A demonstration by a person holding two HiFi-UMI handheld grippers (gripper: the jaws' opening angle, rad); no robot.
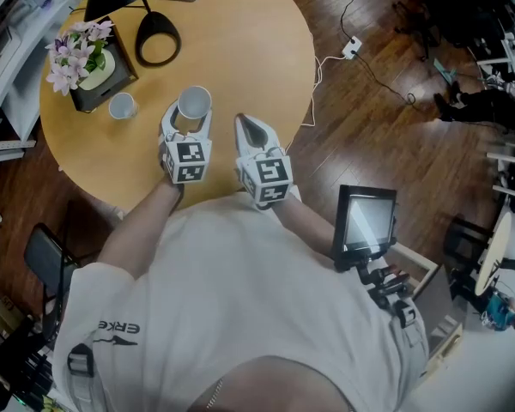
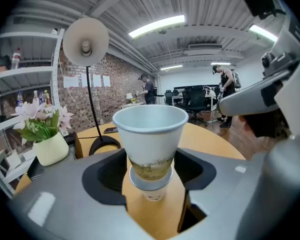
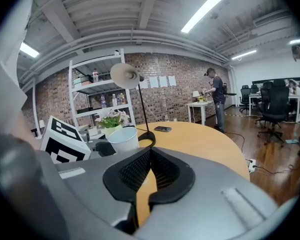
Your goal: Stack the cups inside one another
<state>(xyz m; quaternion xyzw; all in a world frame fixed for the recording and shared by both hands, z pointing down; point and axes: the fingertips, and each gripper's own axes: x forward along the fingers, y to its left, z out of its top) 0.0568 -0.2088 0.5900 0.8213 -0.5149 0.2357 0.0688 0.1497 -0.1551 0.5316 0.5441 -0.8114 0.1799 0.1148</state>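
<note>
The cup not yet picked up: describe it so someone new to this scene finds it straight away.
On the round wooden table, find the pot of pink flowers near the left edge in the head view. The white cup stands upright just beside that pot, on the person's side. Unlike the other cup, held in the left claw, it stands alone with nothing gripping it.

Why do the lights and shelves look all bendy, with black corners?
Left gripper view: the wide-angle lens bows the ceiling lights above the paper cup and darkens the corners. Right gripper view: the shelf leans the same way. Head view: soft, even light on the table.
</note>
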